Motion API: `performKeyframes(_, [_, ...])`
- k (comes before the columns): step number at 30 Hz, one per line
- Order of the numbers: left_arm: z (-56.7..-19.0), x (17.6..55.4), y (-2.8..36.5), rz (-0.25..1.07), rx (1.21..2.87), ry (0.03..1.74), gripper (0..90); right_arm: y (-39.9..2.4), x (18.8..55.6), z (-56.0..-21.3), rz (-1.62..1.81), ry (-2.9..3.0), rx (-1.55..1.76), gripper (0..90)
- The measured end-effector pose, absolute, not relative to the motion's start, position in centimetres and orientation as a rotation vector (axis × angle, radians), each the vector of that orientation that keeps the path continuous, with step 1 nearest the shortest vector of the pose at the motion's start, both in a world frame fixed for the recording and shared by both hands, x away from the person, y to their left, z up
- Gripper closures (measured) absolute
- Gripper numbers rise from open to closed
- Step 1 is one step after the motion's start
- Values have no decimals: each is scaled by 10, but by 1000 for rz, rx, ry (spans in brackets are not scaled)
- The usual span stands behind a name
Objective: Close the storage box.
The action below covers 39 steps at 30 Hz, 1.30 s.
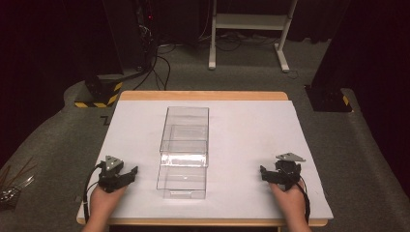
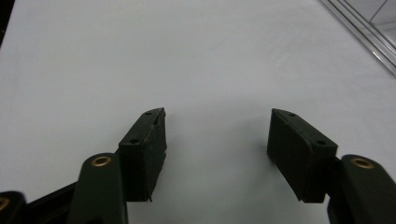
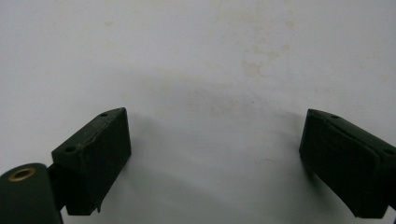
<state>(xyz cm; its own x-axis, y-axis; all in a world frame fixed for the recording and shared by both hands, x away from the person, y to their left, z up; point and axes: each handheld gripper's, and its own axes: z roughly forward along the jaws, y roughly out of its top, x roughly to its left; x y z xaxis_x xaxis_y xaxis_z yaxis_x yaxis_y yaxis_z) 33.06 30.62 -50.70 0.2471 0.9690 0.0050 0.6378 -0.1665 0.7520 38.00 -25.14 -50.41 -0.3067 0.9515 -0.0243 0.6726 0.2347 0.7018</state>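
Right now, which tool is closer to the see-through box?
The left. The left tool sits just beside the clear box's near left side, jaws open and empty. The right tool rests farther off to the box's right, also open, on the white table cover.

The right gripper (image 3: 215, 163) looks down along its two black jaws at a white sheet (image 3: 196, 51). The jaws stand wide apart with nothing between them but bare sheet. Faint yellowish stains (image 3: 252, 67) mark the sheet beyond the jaws, and a soft shadow lies on the sheet between and just ahead of the jaws.
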Motion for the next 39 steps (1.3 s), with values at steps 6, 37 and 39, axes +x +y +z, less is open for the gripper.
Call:
performKeyframes(6, [-501,326,307,677,1889,1406,307,-251,380,-504,825,2063,1485,87])
performKeyframes(37, [-460,284,288,602,1762,1169,236,-252,380,-504,827,2064,1478,87])
performKeyframes(39, [-454,279,282,606,1741,1153,228,-252,380,-504,828,2064,1478,88])
